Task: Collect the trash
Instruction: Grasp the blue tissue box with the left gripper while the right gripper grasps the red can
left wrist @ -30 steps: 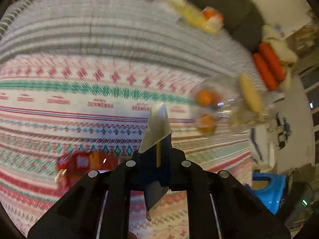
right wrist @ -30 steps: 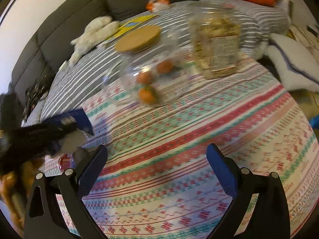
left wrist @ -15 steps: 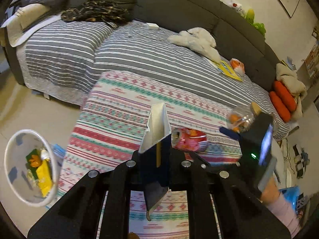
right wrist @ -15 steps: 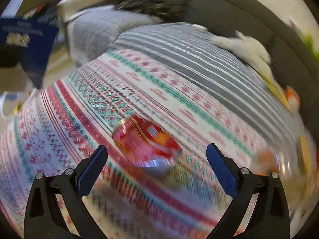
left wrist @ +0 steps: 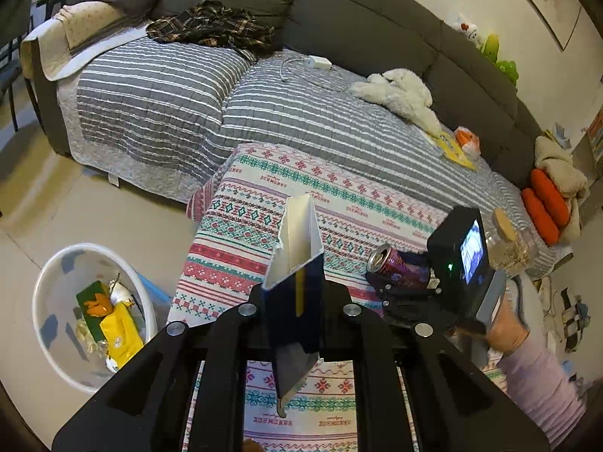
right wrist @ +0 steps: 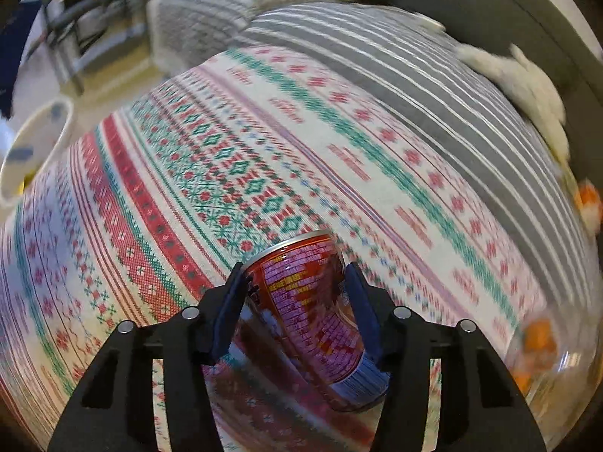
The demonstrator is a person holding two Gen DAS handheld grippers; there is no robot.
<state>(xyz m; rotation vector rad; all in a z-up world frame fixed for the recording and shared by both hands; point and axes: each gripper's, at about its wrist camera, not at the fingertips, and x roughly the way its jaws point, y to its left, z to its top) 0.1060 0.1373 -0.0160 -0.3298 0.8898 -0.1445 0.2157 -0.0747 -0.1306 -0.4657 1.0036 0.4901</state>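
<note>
Between our right gripper (right wrist: 294, 301) fingers: can (right wrist: 309, 309), clamped, long axis pointing forward. Left gripper (left wrist: 294, 301) fingers clamped on carton (left wrist: 297, 260); bin (left wrist: 56, 263) lies down-left, left hand nearer.

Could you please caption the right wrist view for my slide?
Right gripper clamps a red drink can above the patterned tablecloth.

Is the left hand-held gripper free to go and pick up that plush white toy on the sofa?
Probably not yet. The left hand-held gripper is shut on a blue carton, so nothing else fits. The white toy lies unobstructed, but beyond the table.
</note>
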